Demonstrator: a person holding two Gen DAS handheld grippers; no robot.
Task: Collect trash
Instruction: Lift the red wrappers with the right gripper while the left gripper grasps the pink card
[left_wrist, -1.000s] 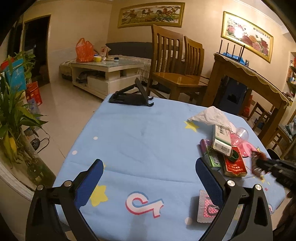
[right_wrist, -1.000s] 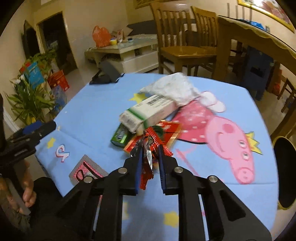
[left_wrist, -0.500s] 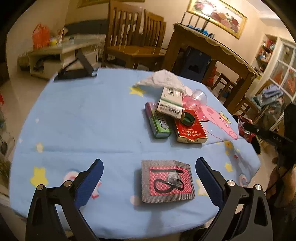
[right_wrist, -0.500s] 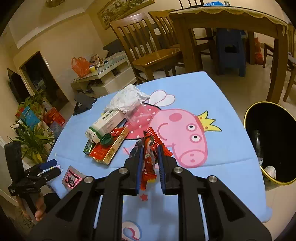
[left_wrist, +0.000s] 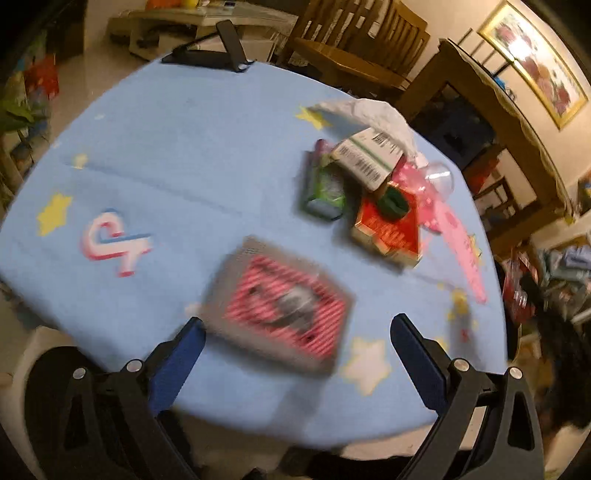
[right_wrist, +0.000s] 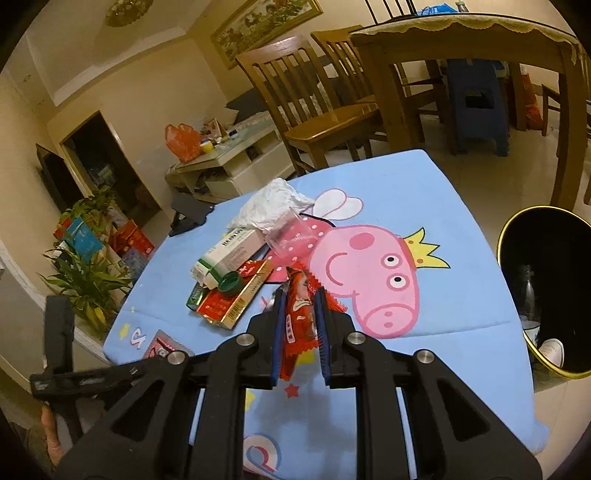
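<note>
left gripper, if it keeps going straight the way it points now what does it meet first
Most likely the flat grey card with the red striped panel, lying on the blue cartoon tablecloth right between and just ahead of the open left gripper. The picture is blurred, so depth is uncertain.

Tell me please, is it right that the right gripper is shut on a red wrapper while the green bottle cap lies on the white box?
Not quite. The right gripper is indeed shut on the red wrapper, but the green bottle cap lies on the red packet, beside the white box, as the right wrist view shows.
</note>
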